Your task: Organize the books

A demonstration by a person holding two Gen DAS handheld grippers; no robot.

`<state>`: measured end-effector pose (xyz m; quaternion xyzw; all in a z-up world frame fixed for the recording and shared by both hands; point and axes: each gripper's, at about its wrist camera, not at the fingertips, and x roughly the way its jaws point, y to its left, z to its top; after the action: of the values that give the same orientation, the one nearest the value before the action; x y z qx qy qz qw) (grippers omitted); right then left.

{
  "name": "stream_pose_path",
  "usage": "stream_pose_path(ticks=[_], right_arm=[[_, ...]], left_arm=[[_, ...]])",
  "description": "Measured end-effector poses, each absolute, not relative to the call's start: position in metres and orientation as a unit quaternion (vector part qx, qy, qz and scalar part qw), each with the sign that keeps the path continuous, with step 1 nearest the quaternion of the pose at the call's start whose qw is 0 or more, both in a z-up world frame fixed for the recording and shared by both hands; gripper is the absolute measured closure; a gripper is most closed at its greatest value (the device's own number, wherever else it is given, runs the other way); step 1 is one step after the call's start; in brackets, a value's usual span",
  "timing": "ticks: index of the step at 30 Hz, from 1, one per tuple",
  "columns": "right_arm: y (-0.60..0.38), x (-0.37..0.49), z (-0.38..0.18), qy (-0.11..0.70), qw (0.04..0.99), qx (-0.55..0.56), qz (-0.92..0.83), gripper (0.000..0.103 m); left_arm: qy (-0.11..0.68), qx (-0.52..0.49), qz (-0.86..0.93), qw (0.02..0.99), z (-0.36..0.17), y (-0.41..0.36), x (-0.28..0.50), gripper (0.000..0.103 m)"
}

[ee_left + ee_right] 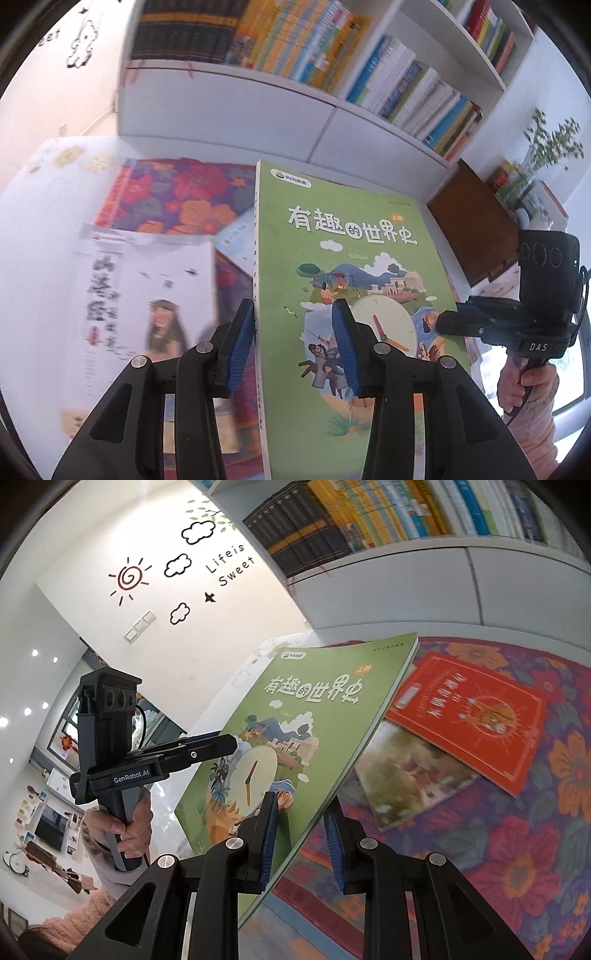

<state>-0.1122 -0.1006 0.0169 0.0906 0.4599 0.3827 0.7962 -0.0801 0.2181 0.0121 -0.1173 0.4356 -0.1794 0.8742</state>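
Our left gripper [295, 343] and right gripper [301, 843] both clamping the green book [351, 295] titled 有趣的世界史, "GenRobot.AI" and "DAS" on our handles, "Life is Sweet" wall lettering [229, 565].

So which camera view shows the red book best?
The right wrist view: the red book lies fully visible on the flowered cloth, partly over another book. In the left wrist view the green book hides that area, so the red one cannot be made out.
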Motion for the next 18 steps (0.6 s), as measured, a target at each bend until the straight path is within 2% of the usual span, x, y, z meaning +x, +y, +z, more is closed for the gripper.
stream_pose_path(ticks=[8, 18], right_arm=[[-0.030, -0.101, 0.017, 0.455, 0.783, 0.070, 0.418, 0.079], [0.047, -0.086, -0.014, 0.469, 0.759, 0.055, 0.449, 0.079]], left_arm=[[0.433, -0.142, -0.134, 0.880, 0.012, 0.287, -0.085, 0.064], [0.449, -0.172, -0.086, 0.872, -0.021, 0.355, -0.083, 0.064]])
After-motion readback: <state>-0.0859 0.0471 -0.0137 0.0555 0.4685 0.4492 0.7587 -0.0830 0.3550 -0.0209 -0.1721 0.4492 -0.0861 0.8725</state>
